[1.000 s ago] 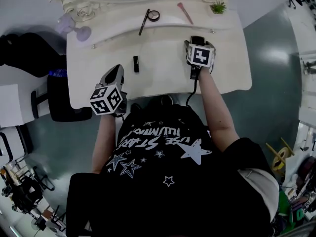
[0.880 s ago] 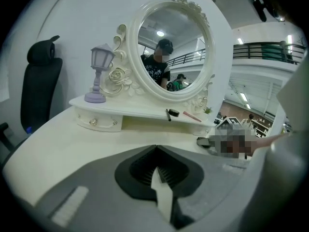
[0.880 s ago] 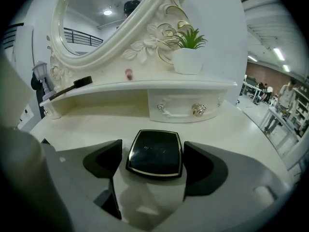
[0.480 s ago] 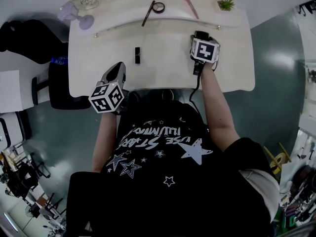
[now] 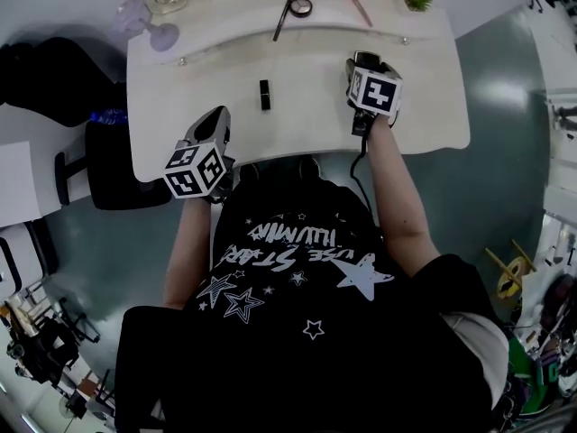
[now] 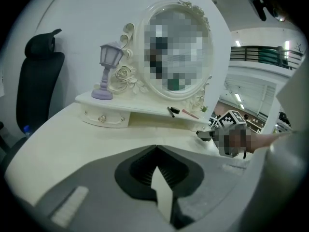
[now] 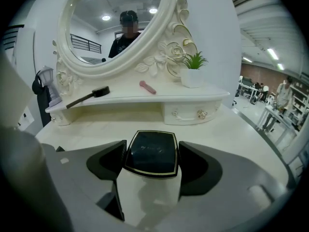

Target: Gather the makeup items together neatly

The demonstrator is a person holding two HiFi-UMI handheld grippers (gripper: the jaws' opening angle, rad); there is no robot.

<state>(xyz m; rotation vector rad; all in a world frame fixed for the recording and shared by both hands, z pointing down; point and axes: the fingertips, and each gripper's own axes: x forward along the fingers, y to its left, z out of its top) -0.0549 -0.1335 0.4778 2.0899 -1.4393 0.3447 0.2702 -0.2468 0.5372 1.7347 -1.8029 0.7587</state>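
The right gripper (image 7: 152, 146), its jaws just closed, clamps a glossy black, gold-rimmed compact (image 7: 151, 158) in front of the mirror (image 7: 116, 28). The left gripper (image 6: 156, 148) is closed and empty.

Head view: looks steeply down from above the person, dressing table (image 5: 198, 88) at 12 o'clock, left gripper (image 5: 216, 120) at 9, right gripper (image 5: 362, 61) at 1. Left gripper view: sits low over the tabletop, faces the oval mirror (image 6: 139, 52) at 12 o'clock, catches the right gripper at 3. Right gripper view: looks from closer in, same mirror at 11 o'clock. Shared by both: mirror and raised shelf (image 7: 145, 99).
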